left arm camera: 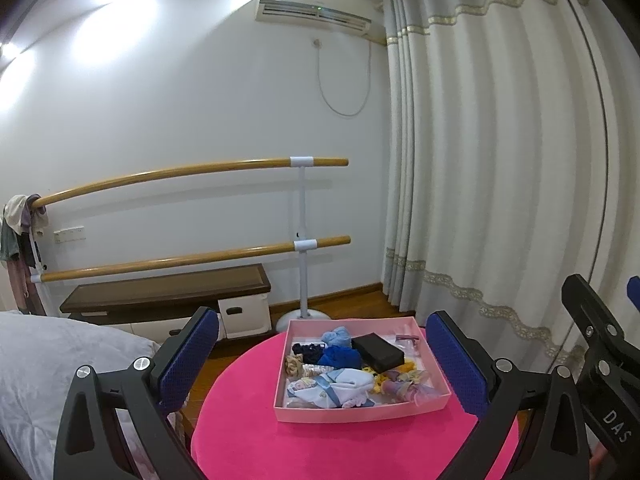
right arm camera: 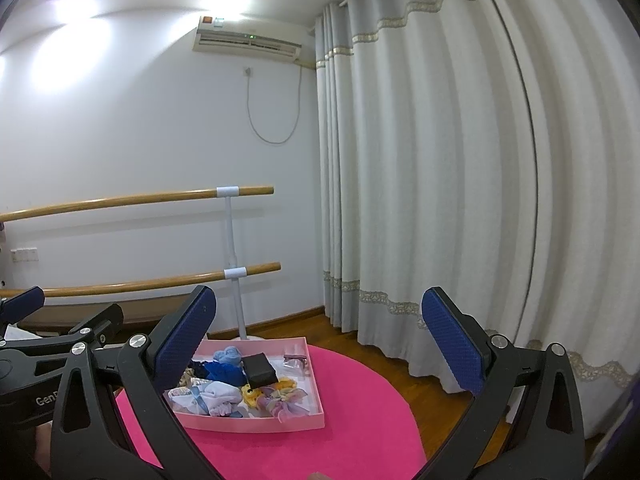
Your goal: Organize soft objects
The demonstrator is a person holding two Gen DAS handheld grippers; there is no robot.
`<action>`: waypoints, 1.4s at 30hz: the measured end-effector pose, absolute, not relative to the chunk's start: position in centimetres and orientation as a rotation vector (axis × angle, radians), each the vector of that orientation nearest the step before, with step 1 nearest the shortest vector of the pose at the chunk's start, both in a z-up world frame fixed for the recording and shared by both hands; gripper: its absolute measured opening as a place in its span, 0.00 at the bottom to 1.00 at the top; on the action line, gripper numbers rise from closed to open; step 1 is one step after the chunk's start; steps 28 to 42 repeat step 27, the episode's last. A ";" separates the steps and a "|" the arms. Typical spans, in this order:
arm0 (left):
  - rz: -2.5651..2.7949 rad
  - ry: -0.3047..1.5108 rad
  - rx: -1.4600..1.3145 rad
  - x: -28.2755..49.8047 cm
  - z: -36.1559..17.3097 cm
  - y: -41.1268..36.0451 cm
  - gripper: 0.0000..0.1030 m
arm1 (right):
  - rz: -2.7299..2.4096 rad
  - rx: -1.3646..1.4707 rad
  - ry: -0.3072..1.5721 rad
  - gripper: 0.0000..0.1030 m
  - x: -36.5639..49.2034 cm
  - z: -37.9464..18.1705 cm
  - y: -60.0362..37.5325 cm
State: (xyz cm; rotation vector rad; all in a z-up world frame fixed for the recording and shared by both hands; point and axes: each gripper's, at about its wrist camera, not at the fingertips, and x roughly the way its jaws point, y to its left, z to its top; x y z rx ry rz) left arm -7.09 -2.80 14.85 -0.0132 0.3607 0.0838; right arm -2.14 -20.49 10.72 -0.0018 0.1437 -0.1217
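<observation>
A shallow pink box [left arm camera: 360, 414] sits on a round pink table top [left arm camera: 320, 452]. In it lie a light blue cloth [left arm camera: 336, 336], a dark blue scrunchie [left arm camera: 340, 356], a black case [left arm camera: 378, 348], white and blue socks [left arm camera: 340, 386], a yellow scrunchie [left arm camera: 404, 368] and a purple bow [left arm camera: 408, 388]. My left gripper [left arm camera: 322, 320] stands open in front of the box, nothing between its blue pads. My right gripper [right arm camera: 318, 298] is also wide open and empty, with the box [right arm camera: 256, 424] low on its left side.
A grey quilt [left arm camera: 48, 360] lies at the left. Behind the table stand a dark wooden bench [left arm camera: 168, 288], a white storage bin [left arm camera: 244, 314] and a double wooden barre [left arm camera: 180, 172]. Long pale curtains [left arm camera: 500, 160] hang at the right above a wood floor [right arm camera: 432, 396].
</observation>
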 end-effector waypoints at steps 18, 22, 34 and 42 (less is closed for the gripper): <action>0.072 0.372 -0.005 -6.1 14.4 -2.9 1.00 | -0.136 -0.013 0.165 1.00 -1.3 10.5 -20.9; 0.070 0.372 -0.003 -6.1 14.4 -3.3 1.00 | -0.140 -0.012 0.170 1.00 -1.1 10.5 -21.1; 0.066 0.375 -0.003 -5.8 14.3 -3.6 1.00 | -0.143 -0.012 0.169 1.00 -1.1 10.4 -21.4; 0.066 0.375 -0.003 -5.8 14.3 -3.6 1.00 | -0.143 -0.012 0.169 1.00 -1.1 10.4 -21.4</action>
